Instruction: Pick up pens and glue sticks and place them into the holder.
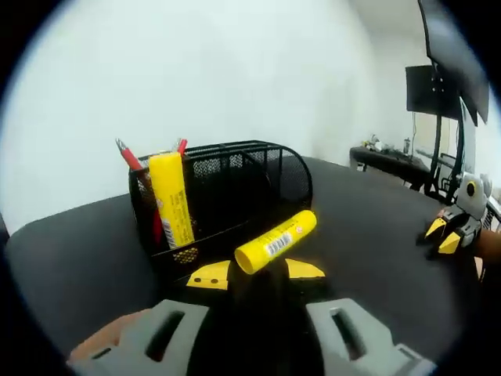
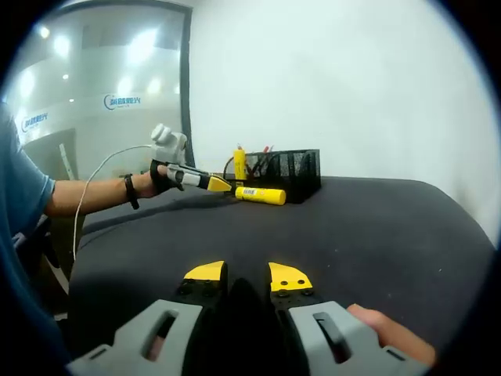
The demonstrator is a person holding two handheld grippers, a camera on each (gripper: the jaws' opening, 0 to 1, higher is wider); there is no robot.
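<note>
Glue stick (image 1: 275,242) is clamped crosswise between the yellow tips of the left gripper (image 1: 256,273), held just in front of the black mesh holder (image 1: 235,184) on the dark table (image 1: 368,235). Inside the holder another glue stick (image 1: 172,200) stands upright beside red pens (image 1: 129,157), so part of the job looks done; the held stick has yet to go in. At the right edge the right gripper (image 1: 448,235) hovers over the table. In the right gripper view, the right gripper (image 2: 246,276) has its jaws a narrow gap apart with nothing between them, low over the table (image 2: 376,227). Far ahead, the left gripper (image 2: 223,185) carries the glue stick (image 2: 261,195) beside the holder (image 2: 286,172). No other loose pens or sticks are visible.
</note>
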